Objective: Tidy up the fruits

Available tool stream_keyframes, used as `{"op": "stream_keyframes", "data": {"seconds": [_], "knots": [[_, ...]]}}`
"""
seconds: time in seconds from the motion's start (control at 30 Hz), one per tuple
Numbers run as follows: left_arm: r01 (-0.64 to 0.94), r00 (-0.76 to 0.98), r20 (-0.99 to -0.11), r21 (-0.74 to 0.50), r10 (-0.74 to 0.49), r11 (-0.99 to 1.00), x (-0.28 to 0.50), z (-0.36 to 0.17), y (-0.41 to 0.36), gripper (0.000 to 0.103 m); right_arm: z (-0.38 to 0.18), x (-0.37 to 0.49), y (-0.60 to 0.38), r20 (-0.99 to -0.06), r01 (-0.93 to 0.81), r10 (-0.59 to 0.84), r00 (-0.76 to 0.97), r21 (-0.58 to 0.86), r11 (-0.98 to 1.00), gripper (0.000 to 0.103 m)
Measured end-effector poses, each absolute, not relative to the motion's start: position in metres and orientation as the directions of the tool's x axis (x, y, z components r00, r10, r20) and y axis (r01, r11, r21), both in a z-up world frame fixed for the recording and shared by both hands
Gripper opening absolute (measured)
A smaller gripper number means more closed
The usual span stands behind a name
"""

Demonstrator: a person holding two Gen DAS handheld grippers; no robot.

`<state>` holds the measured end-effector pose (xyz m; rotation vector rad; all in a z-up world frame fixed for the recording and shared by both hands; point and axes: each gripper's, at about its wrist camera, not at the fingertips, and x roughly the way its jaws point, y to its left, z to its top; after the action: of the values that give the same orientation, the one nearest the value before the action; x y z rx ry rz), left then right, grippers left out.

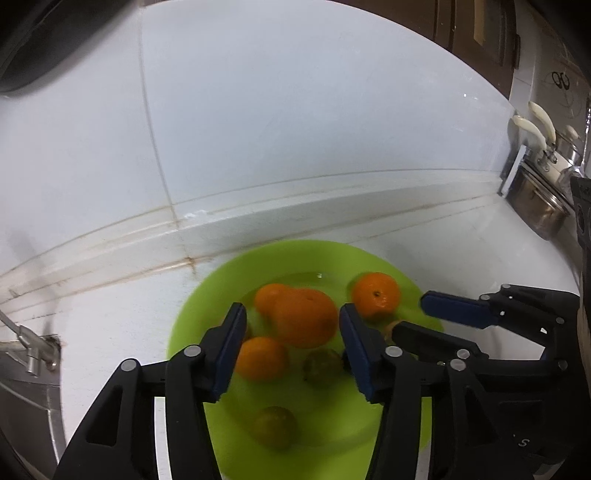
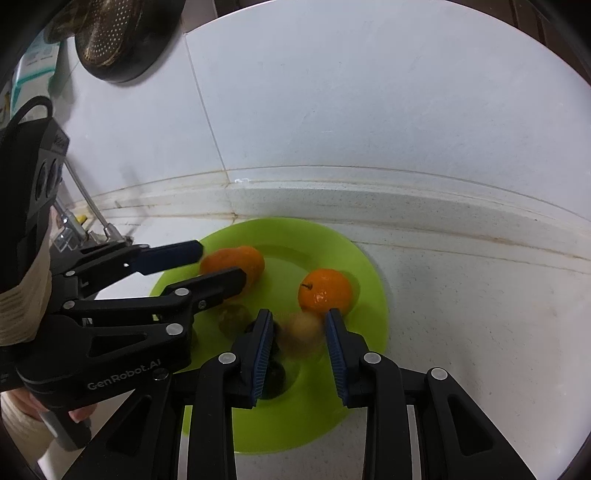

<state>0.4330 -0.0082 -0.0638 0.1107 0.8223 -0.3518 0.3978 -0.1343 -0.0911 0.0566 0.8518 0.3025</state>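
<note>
A lime green plate (image 1: pixel 413 284) (image 2: pixel 369 280) lies on the white counter and holds several oranges and some small dark green-brown fruits. My left gripper (image 1: pixel 291 325) is open above the plate, its jaws on either side of a large orange (image 1: pixel 303 317). Another orange (image 1: pixel 376 295) (image 2: pixel 325 291) sits at the plate's far right. My right gripper (image 2: pixel 298 328) is open, with a blurred brownish fruit (image 2: pixel 303 330) between its jaws; I cannot tell if they touch it. Each gripper shows in the other's view, the right one (image 1: pixel 417 314) and the left one (image 2: pixel 221 266).
A white tiled wall and ledge (image 1: pixel 295 206) run just behind the plate. Steel pots (image 1: pixel 543 206) stand at the right. A tap and sink edge (image 1: pixel 33 354) are at the left. A dark colander (image 2: pixel 118 33) hangs on the wall.
</note>
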Motion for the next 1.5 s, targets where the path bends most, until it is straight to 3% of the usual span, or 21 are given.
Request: {"op": "stream_keyframes", "data": {"seconds": [0.07,0.23,0.4,0.53,0.73,1.07,1.5], "knots": [[0.334,0.636,-0.729,-0.037,-0.254,0.942,0.430,-0.060,-0.004,0.053,-0.091,0.398,-0.133,-0.735,-0.228,0.266,0.624,0.155,0.961,0.036],[0.302,0.660,-0.716,-0.025,-0.228,0.953,0.410,-0.046,0.004,0.055,-0.082,0.389,-0.134,-0.724,-0.217,0.259,0.639,0.153,0.964,0.036],[0.264,0.697,-0.686,-0.028,-0.211,0.964,0.382,-0.024,0.010,0.062,-0.063,0.368,-0.133,-0.695,-0.210,0.233,0.680,0.120,0.970,0.036],[0.235,0.730,-0.655,-0.027,-0.194,0.972,0.358,-0.005,0.016,0.071,-0.042,0.345,-0.135,-0.655,-0.195,0.214,0.724,0.104,0.975,0.037],[0.174,0.778,-0.613,-0.004,-0.140,0.985,0.318,0.014,0.021,0.089,-0.019,0.308,-0.139,-0.613,-0.184,0.212,0.761,0.109,0.977,0.046],[0.153,0.806,-0.581,0.024,-0.111,0.988,0.253,0.027,0.025,0.096,0.001,0.247,-0.147,-0.577,-0.161,0.191,0.794,0.102,0.982,0.055],[0.153,0.822,-0.561,0.052,-0.098,0.987,0.184,0.037,0.025,0.099,0.016,0.179,-0.147,-0.550,-0.166,0.199,0.811,0.110,0.980,0.055]]}}
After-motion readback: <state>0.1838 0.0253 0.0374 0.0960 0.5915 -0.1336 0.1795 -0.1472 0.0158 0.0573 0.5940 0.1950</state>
